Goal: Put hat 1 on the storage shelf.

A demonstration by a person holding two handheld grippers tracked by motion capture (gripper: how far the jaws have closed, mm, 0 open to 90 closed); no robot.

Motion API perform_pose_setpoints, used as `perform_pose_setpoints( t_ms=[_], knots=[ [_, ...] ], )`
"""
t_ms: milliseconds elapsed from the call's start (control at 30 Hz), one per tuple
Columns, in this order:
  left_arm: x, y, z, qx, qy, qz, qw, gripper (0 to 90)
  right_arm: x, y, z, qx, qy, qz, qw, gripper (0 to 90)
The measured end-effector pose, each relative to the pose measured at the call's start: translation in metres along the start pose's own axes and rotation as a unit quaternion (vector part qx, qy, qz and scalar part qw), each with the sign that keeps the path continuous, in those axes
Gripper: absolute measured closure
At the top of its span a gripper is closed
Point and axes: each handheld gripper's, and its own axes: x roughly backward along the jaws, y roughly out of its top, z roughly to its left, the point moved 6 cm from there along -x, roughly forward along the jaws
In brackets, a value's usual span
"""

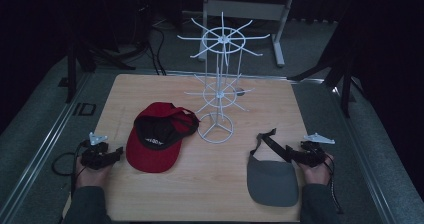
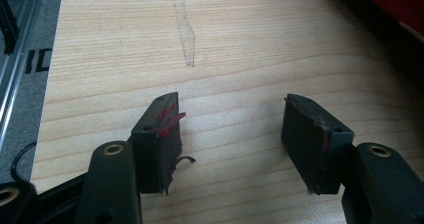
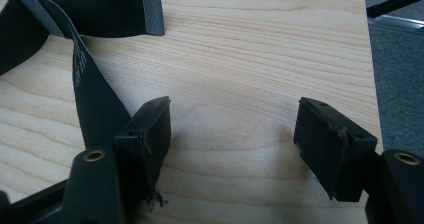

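A red cap [image 1: 155, 139] with a black inside lies upside down left of centre on the wooden table [image 1: 210, 194]. A grey visor [image 1: 271, 180] with a black strap [image 1: 267, 140] lies at the right. My left gripper [image 1: 116, 154] rests just left of the cap, open, with bare wood between its jaws [image 2: 232, 109]; the cap's red edge [image 2: 400, 4] sits at the top right of the left gripper view. My right gripper [image 1: 291, 153] is beside the visor's strap, open and holding nothing [image 3: 235, 111]. The strap [image 3: 87, 84] runs past the outside of its left jaw.
A white wire display rack [image 1: 220, 84] with radiating hooks stands on a ring base at the table's centre, behind both hats. Metal rails [image 1: 45, 144] and grey floor flank the table. The table's right edge [image 3: 367, 59] lies close to the right gripper.
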Motion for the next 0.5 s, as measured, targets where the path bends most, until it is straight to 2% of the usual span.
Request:
perform_pose_setpoints(
  t_ms=[267,367,433,500],
  knots=[
    [0.002,0.0,0.002,-0.003,-0.005,0.01,0.9999,48.8,0.0,0.0,0.0,0.0,0.0,0.0,1.0,30.6],
    [0.005,0.0,0.001,0.002,-0.018,0.017,0.9997,53.6,0.0,0.0,0.0,0.0,0.0,0.0,1.0,30.5],
    [0.006,0.001,0.001,0.0,-0.02,0.017,0.9997,54.5,0.0,0.0,0.0,0.0,0.001,0.0,1.0,30.4],
    [0.013,0.005,-0.003,-0.008,-0.029,0.006,0.9995,55.3,0.0,0.0,0.0,0.001,0.001,0.0,1.0,30.3]
  ],
)
